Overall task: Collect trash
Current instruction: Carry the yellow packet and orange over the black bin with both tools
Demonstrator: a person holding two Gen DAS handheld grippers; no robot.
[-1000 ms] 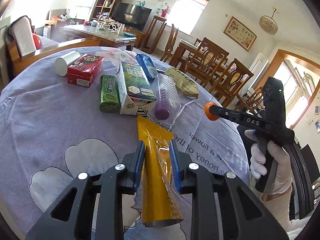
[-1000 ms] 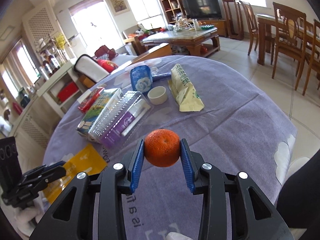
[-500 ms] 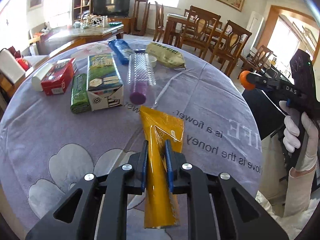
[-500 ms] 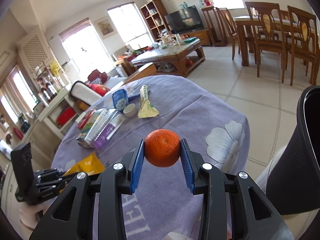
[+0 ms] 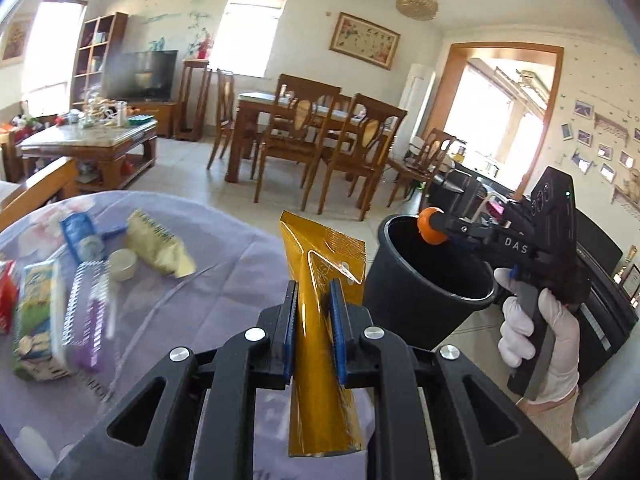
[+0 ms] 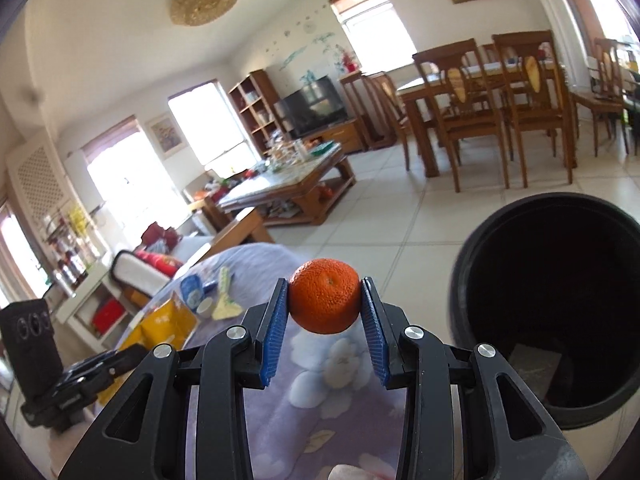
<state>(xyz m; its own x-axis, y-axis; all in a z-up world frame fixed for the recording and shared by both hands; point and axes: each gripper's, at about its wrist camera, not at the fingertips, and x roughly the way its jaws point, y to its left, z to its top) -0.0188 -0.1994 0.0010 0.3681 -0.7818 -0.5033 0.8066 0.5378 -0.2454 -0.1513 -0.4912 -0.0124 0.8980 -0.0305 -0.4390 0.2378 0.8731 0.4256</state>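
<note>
My left gripper [image 5: 313, 312] is shut on a yellow foil wrapper [image 5: 325, 360] and holds it lifted above the purple tablecloth [image 5: 208, 256]. My right gripper [image 6: 325, 320] is shut on an orange [image 6: 325, 301]. In the left wrist view the right gripper [image 5: 434, 226] holds the orange [image 5: 429, 231] over the rim of the black trash bin [image 5: 420, 296]. In the right wrist view the bin's open mouth [image 6: 560, 312] is at the right, beside the table edge. The left gripper with the wrapper [image 6: 160, 324] shows at lower left there.
On the table lie a green carton [image 5: 38, 312], a clear ribbed pack with a purple item [image 5: 88, 316], a small white cup [image 5: 122, 264], a pale yellow bag [image 5: 160, 248] and a blue packet [image 5: 80, 232]. Dining chairs [image 5: 328, 152] and a coffee table [image 5: 88, 144] stand beyond.
The left gripper has lifted the yellow wrapper off the table and swung right toward the bin. The right gripper has carried the orange off the table to the bin's rim.
</note>
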